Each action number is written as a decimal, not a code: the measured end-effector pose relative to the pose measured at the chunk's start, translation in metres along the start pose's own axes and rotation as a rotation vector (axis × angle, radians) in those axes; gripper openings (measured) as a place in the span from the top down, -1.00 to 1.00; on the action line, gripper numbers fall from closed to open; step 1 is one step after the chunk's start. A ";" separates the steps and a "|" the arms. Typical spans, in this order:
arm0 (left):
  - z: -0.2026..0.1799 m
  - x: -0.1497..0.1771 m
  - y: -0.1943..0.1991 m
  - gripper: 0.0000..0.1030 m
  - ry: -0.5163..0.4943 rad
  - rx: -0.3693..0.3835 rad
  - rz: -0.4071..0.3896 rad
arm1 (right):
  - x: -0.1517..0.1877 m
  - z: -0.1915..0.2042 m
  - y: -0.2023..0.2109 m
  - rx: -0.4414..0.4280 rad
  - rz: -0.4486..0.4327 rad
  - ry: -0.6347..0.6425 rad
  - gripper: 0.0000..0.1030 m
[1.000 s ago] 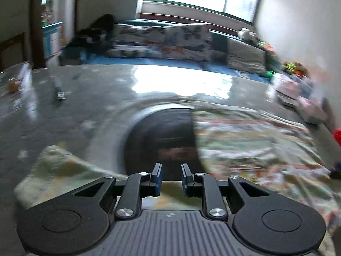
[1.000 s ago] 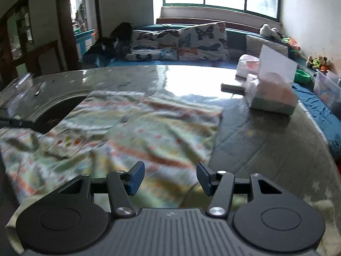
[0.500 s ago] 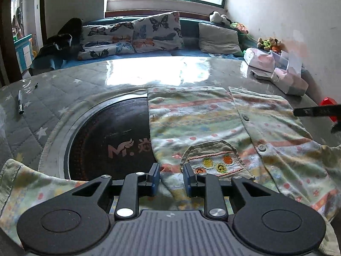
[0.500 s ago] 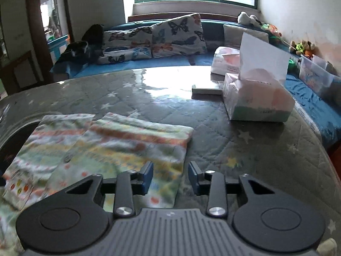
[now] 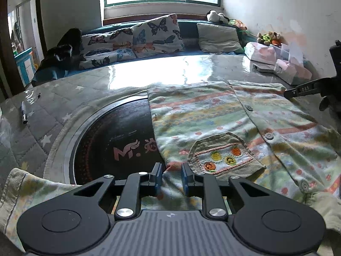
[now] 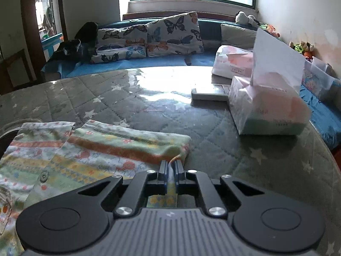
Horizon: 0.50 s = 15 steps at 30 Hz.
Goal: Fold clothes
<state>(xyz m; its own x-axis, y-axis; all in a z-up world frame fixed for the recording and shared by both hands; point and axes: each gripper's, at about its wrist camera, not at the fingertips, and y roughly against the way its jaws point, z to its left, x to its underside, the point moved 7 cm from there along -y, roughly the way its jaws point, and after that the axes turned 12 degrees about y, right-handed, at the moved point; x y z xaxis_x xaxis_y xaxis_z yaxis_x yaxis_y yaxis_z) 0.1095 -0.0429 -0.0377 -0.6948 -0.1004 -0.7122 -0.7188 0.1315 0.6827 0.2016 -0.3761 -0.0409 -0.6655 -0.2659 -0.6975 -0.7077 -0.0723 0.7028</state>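
Striped cotton shirt [image 5: 213, 115] lies spread front-up on the quilted table [image 6: 149, 98], buttons and pocket [image 5: 223, 155] showing, one side partly over the dark round inset [image 5: 115, 136] in the middle of the table.

My right jaws [image 6: 170, 170] have just been closing and now stand pinched tight on the shirt's edge near its far right corner; a strip of cloth shows squeezed between the pads. Left jaws [image 5: 171, 176] sit narrow, the near left edge of the shirt bunched between them; cloth fills the gap, but whether the pads truly press I cannot tell from this view. Probably a light grip.

Step in hand, my guess: both sides taken, ready to lift and fold.

To do it well:
- confirm the left pinch bites before lifting, else that side drops
- raise both hands evenly so the cloth stays taut and flat
- carry the fold along the button line, keep the stripes matched
- keep the cloth clear of the tissue box [image 6: 268, 111] beside my right jaws

Shirt relative to jaws: body spreads ahead and to the right of the left jaws, ahead and to the left of the right jaws. A loose bit of the shirt, likely a sleeve [image 5: 25, 192], lies crumpled left of my left jaws.
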 end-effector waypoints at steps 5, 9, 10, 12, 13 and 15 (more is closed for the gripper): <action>0.001 0.000 0.000 0.55 0.014 -0.004 -0.002 | -0.005 -0.004 0.009 0.007 -0.007 0.016 0.82; -0.003 -0.001 0.004 0.55 0.023 0.000 0.001 | -0.002 -0.007 0.037 0.002 -0.018 0.037 0.78; -0.005 -0.002 0.007 0.55 0.022 0.006 -0.003 | 0.000 -0.007 0.045 0.003 -0.018 0.051 0.78; -0.013 -0.006 0.014 0.54 0.019 0.021 -0.017 | 0.006 -0.004 0.062 -0.011 -0.015 0.072 0.67; -0.017 -0.007 0.018 0.53 0.018 0.033 -0.024 | 0.010 -0.001 0.070 -0.021 -0.013 0.080 0.61; -0.029 -0.008 0.025 0.53 0.020 0.079 -0.025 | 0.021 0.007 0.085 -0.044 -0.009 0.099 0.58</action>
<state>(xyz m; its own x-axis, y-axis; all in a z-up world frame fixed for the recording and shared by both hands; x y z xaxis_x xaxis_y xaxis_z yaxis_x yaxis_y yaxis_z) 0.0959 -0.0669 -0.0100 -0.6775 -0.1239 -0.7250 -0.7323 0.2061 0.6490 0.1262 -0.3805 0.0032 -0.6308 -0.3584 -0.6882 -0.7013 -0.1164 0.7033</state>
